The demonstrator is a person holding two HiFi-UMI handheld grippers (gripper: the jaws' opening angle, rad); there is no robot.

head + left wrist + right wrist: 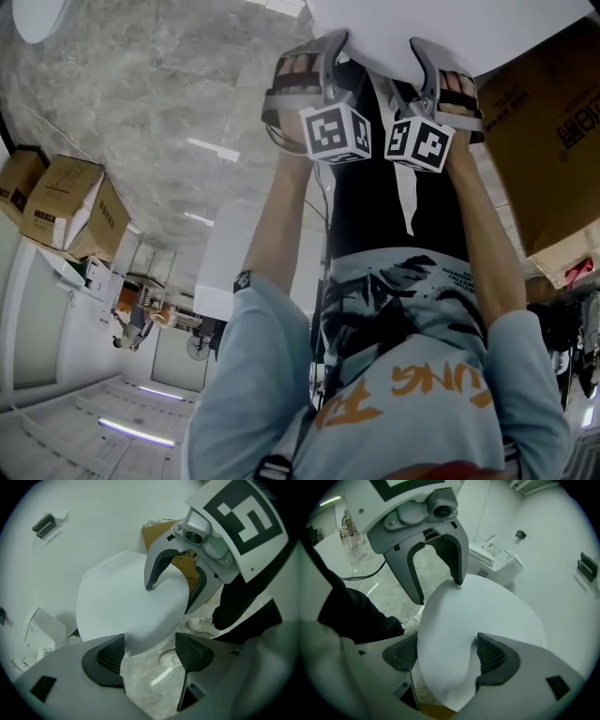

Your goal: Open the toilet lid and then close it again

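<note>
Straddling front rim of toilet lid [126,602] with both tongs: left gripper [150,656] and right gripper [447,654] jaws wide, pads not clamping. Lid looks down, or nearly. Likely best: keep grippers level, draw straight off rim, avoid snagging edge.

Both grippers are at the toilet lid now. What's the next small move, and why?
Probably close both jaws on the toilet lid. The left gripper and right gripper each straddle its front rim with jaws apart and not pressing, so nothing grips it for lifting yet.
</note>
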